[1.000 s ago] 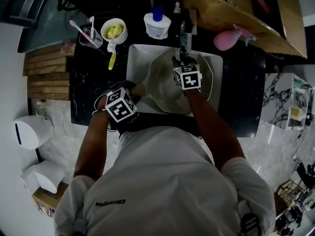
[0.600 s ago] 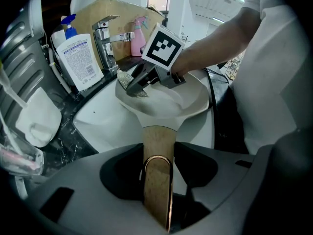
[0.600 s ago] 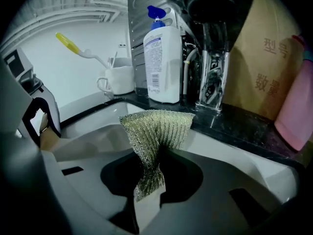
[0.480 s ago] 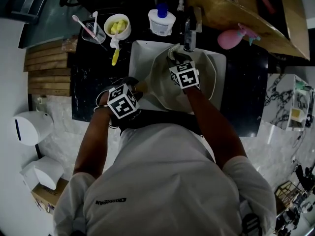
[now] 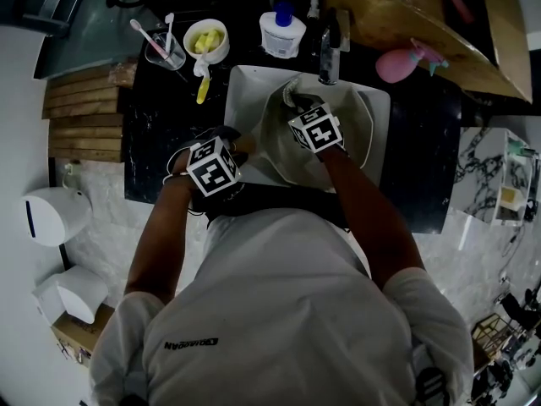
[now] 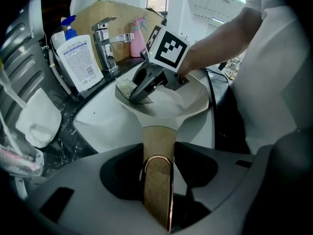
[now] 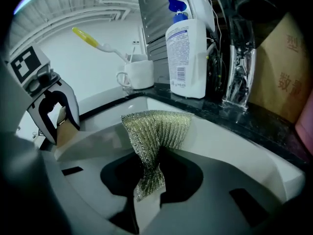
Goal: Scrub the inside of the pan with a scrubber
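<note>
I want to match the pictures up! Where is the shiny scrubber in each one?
Head view: the scrubber sits top middle, just below the tap.
Left gripper view: upper left of centre, at the pan's far edge.
Right gripper view: dead centre, pinched in the right tongs.
Shared landmark: the white soap bottle with a blue pump.

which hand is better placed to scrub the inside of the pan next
Right. The right gripper holds the scrubber inside the pan; the left gripper is clamped on the pan handle, steadying it.
</note>
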Action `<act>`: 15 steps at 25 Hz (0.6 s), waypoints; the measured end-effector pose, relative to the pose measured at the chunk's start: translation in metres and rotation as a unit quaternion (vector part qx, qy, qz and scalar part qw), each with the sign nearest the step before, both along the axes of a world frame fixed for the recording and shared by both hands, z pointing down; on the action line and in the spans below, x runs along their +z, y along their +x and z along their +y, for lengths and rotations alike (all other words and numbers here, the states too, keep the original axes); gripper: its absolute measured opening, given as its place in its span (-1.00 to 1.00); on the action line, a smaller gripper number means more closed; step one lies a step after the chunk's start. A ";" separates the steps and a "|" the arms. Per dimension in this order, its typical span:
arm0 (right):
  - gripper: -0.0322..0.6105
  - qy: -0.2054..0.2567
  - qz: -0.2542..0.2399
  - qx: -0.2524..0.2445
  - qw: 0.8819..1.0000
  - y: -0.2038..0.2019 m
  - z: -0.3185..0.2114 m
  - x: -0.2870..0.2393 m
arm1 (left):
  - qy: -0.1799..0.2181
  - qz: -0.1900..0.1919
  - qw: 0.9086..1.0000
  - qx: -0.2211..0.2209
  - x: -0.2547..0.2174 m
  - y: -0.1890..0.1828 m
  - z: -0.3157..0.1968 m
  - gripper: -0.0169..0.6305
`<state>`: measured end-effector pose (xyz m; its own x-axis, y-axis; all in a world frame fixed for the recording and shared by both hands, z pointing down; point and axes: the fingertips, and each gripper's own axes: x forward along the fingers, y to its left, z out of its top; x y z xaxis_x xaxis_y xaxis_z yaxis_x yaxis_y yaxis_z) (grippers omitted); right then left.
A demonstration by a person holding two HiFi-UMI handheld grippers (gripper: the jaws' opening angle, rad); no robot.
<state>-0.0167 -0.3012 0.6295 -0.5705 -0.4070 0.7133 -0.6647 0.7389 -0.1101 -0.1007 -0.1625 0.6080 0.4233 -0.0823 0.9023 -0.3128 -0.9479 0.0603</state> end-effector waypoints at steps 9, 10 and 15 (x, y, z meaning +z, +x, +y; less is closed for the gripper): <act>-0.57 0.011 0.035 -0.089 0.995 -0.019 0.027 0.012 | 0.008 -0.001 1.000 0.002 0.001 -0.001 0.000 -0.33; -0.57 0.012 0.036 -0.096 0.995 -0.019 0.029 0.013 | 0.007 0.000 1.000 0.003 0.001 0.000 0.001 -0.33; -0.57 0.006 0.044 -0.145 0.988 -0.027 0.047 0.007 | 0.005 0.002 1.000 0.003 0.000 0.000 0.000 -0.33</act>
<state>-0.0434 -0.2547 0.6365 -0.6005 -0.2440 0.7615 -0.4313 0.9007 -0.0515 -0.1011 -0.1621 0.6080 0.4266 -0.0887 0.9001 -0.3064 -0.9505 0.0516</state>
